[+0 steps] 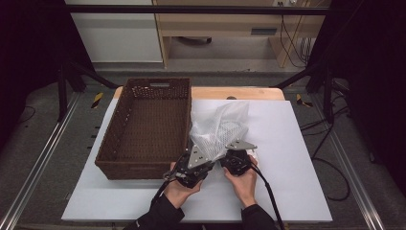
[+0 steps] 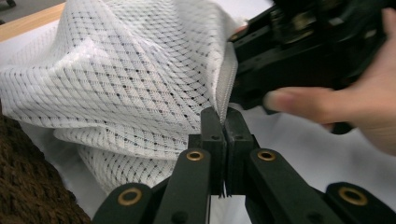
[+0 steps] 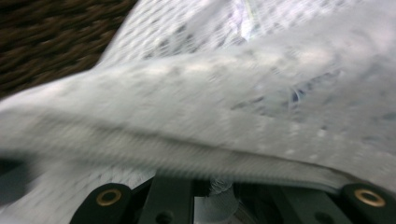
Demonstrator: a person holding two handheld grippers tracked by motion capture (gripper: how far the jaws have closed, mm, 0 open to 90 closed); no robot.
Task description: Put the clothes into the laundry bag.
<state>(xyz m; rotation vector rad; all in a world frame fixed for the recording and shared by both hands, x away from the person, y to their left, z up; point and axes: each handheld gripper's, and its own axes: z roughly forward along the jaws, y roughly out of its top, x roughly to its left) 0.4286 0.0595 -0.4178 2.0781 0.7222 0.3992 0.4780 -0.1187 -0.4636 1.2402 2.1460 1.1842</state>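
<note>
High view, empty wicker basket [image 1: 143, 129] at table's left edge, white mesh bag [image 1: 218, 127] beside it, left gripper [image 2: 223, 122] clamped on bag's zipper edge, right gripper [image 1: 237, 160] grip obscured by blur.

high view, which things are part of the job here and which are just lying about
In the job:
- white mesh zip bag, edge pinched by left gripper
- right gripper at the bag
- brown woven wicker basket, likely

Lying about:
- black cables on the floor
</note>
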